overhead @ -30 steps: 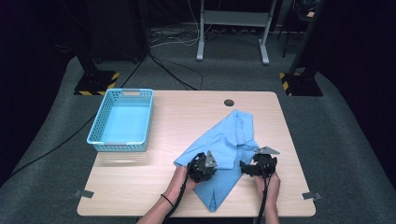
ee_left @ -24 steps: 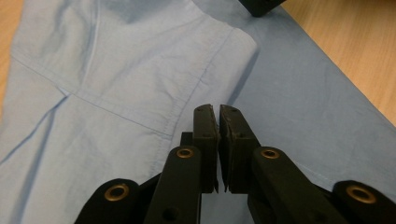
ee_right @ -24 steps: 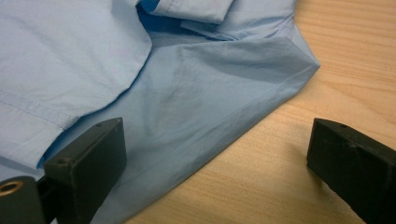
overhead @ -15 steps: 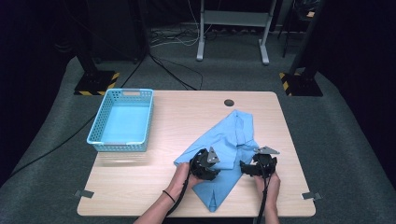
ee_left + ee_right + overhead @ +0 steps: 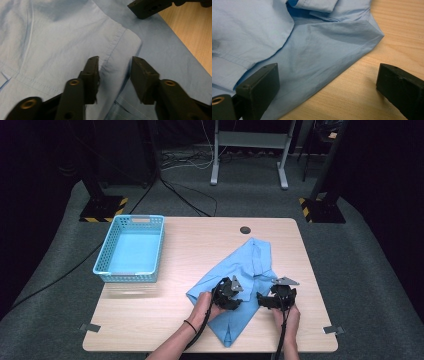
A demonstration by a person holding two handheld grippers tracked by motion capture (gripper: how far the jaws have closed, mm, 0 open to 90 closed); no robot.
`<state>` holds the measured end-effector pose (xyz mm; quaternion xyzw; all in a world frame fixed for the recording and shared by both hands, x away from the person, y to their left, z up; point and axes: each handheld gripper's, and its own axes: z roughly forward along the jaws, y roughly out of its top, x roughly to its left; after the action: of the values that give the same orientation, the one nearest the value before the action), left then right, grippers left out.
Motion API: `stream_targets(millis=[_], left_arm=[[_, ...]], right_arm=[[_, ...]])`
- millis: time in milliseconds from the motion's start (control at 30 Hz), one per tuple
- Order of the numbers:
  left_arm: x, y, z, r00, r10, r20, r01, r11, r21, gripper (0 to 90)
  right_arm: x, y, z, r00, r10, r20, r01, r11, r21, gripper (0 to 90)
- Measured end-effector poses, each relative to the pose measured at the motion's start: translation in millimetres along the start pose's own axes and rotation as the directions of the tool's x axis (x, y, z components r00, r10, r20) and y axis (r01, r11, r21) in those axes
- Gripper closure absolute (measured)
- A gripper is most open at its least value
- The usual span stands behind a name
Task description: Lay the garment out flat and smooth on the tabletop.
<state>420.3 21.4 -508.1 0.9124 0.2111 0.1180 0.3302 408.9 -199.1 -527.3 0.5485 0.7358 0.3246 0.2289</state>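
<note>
Grey carpet, dark room

Left hand-held gripper jaws just closing, right wide

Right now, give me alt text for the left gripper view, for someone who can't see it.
The left claw hangs over a light blue shirt, its two black jaws partly open on either side of a stitched fabric corner, not visibly pinching it. The jaws have just been closing. Bare wooden table shows at the right, and part of the other claw at the top edge.
</note>
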Motion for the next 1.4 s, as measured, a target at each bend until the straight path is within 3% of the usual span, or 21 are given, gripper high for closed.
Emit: stream_targets(millis=[167, 367, 633, 1033, 1233, 1400], left_arm=[[-1.2, 0.7, 1.2, 0.9996, 0.027, -0.011, -0.027, 0.9996, -0.004, 77.4], [-0.5, 1.2, 0.0, 0.9990, 0.034, -0.028, -0.035, 0.9990, -0.030, 87.3], [7.2, 3.6, -9.2, 0.9987, 0.019, -0.047, -0.023, 0.9968, -0.076, 87.8], [35.4, 12.1, -24.7, 0.9978, -0.042, -0.052, 0.035, 0.9914, -0.126, 88.3], [48.0, 9.6, -27.4, 0.9956, -0.083, -0.044, 0.076, 0.9866, -0.144, 88.4], [63.6, 6.3, -32.7, 0.9899, -0.131, -0.054, 0.120, 0.9777, -0.172, 88.6]], right_arm=[[0.0, 0.0, 0.0, 1.0000, 0.000, -0.001, 0.000, 1.0000, 0.000, 4.0], [0.0, 0.0, 0.0, 1.0000, -0.001, -0.001, 0.001, 1.0000, 0.000, 4.0], [0.1, 0.0, 0.0, 1.0000, 0.000, 0.000, 0.000, 1.0000, 0.000, 4.1], [0.1, 0.0, 0.0, 1.0000, 0.001, -0.001, -0.001, 1.0000, 0.000, 4.1], [0.0, 0.0, 0.0, 1.0000, 0.000, -0.001, 0.000, 1.0000, 0.000, 4.1], [-0.1, 0.0, -0.1, 1.0000, 0.000, -0.001, 0.000, 1.0000, -0.001, 4.2]])
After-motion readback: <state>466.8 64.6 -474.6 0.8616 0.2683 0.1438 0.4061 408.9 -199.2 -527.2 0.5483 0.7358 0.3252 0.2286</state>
